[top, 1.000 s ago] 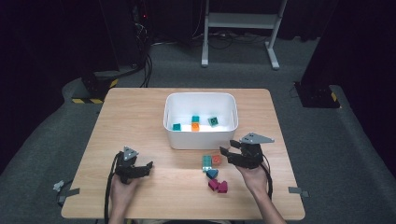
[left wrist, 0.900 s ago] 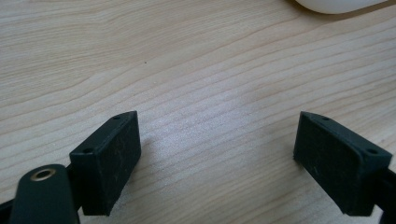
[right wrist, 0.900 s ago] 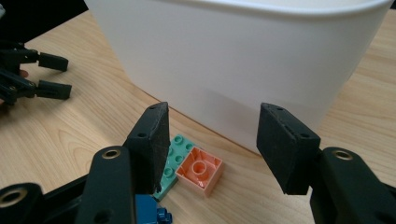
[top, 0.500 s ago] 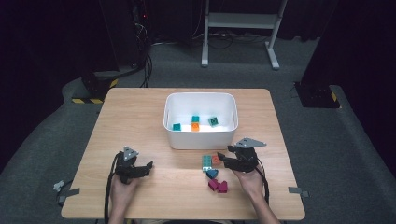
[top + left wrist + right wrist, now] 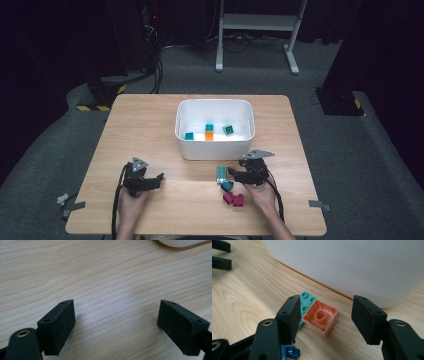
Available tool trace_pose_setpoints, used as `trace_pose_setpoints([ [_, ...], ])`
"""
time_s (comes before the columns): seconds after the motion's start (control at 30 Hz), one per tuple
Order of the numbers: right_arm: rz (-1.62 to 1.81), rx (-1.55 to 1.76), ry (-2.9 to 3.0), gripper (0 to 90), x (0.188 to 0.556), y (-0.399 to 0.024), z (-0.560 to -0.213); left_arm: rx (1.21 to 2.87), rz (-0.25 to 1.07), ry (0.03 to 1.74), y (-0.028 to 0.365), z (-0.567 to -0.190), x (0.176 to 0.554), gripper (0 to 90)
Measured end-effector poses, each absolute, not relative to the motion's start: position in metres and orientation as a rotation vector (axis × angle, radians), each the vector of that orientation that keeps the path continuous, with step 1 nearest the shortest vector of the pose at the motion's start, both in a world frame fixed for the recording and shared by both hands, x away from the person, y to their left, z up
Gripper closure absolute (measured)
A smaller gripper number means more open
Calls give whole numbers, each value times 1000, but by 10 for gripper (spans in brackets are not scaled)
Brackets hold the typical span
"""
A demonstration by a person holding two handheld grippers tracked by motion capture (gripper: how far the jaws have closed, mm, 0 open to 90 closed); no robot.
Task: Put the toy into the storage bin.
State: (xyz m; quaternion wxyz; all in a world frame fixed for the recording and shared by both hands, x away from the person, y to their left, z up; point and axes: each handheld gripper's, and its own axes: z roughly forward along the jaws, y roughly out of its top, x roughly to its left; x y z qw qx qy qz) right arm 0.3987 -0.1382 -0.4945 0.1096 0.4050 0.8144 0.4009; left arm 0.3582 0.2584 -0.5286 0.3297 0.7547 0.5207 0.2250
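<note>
Lowering right gripper (image 5: 325, 320), fingers (image 5: 367, 317) just widened and spread astride upturned orange brick (image 5: 320, 319) on bench (image 5: 150, 125) beside white bin (image 5: 215, 150); next: close and lift into bin; left gripper (image 5: 117, 325) idle, spread.

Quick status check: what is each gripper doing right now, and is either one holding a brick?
Left gripper: open, holding nothing, over bare table.
Right gripper: open, jaws just opening, either side of the orange brick, not gripping it.
</note>
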Motion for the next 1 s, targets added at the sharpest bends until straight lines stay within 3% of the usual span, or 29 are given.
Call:
trace_pose_setpoints([
  [0.57,1102,1212,2433,408,407,-122,-510,1975,588,1362,258,-529,358,149],
  [1.0,1071,1220,2407,561,405,-129,-513,1974,588,1362,258,-529,358,149],
])
